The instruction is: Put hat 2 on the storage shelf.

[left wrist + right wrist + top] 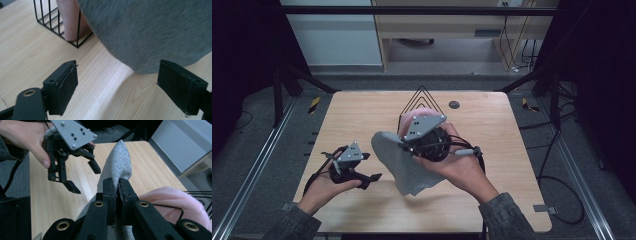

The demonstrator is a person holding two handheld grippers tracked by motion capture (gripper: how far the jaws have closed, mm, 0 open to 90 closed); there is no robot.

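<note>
Your left gripper [362, 172] sits low over the desk [362, 107] at the left, its jaws wide apart with nothing between them. In the left gripper view the grey cloth [155, 32] hangs just ahead of and above those jaws, its lower edge dipping toward the gap but not inside it. If you close now, you will likely pinch air or catch only the hem, and it could slip out.

At the centre, the cloth [404, 165] hangs off the desk from your right gripper [117, 192], whose jaws are clamped on a narrow fold near the top. That grip looks thin to me: a tug from the left side could pull the fold free and drop the cloth.

Just behind your right gripper stands the wire rack [421, 102] with a pink cloth [175, 200] in it. The right gripper sits very close to both, so swinging back or right risks snagging a wire or dragging the pink cloth out.
</note>
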